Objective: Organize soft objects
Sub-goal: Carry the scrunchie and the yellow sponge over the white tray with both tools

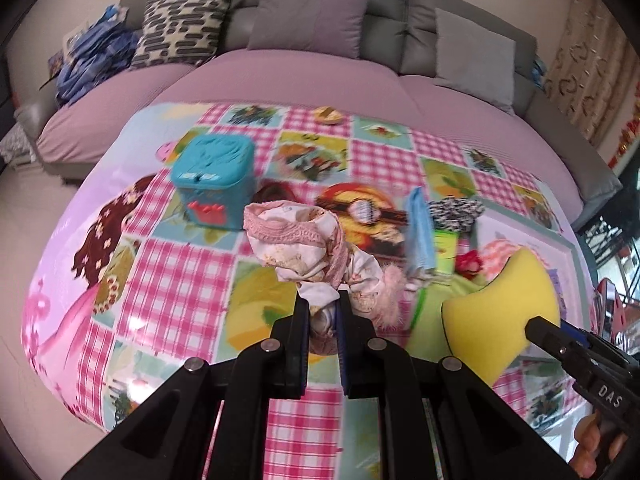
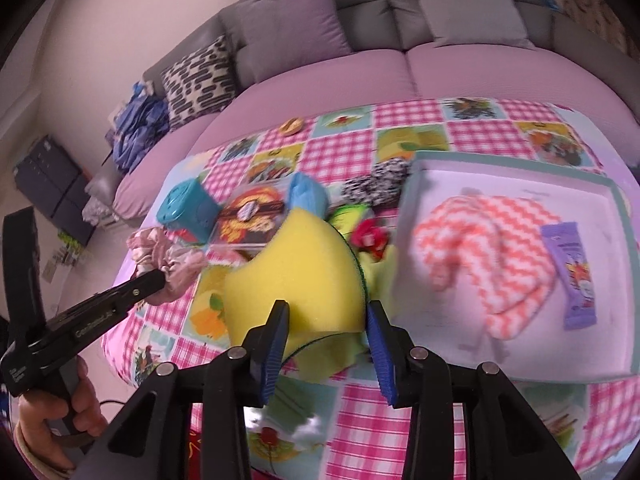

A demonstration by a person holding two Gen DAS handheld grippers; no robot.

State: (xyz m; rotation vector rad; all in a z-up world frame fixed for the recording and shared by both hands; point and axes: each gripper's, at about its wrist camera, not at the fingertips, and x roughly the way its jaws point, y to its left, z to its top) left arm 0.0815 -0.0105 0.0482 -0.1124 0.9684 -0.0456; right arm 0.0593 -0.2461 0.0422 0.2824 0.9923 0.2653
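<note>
Closest in the left wrist view, the left tongs (image 1: 323, 300) are pinched narrow on a bundle of pink-trimmed floral cloth (image 1: 300, 244), which hangs up off the counter (image 1: 176, 280) around frame center. In the right wrist view that same bundle (image 2: 168, 260) shows at middle left, gripped by the other tool's tip.

The right tongs (image 2: 326, 312) are clamped on a yellow sponge (image 2: 296, 264) with a dark green edge, squeezed between the blue pads (image 2: 276, 344), lower center of that frame. From the left camera the sponge (image 1: 504, 312) sits at lower right.

Just past the sponge, right side of the right view, there's a pale tray (image 2: 616, 208) holding an orange-and-white zigzag towel (image 2: 496, 248) and a purple packet (image 2: 576, 276) beside it. Behind the sponge: a red fuzzy thing (image 2: 370, 236), a blue cloth (image 2: 306, 196), and a black-and-white speckled item (image 2: 376, 184) touching the tray's far corner, all kinda blurry.

Further left sits a teal box (image 1: 214, 176) on the pink checkered cover. At the back, the purple sofa (image 1: 280, 76) with a patterned pillow (image 1: 184, 26) upper left.
</note>
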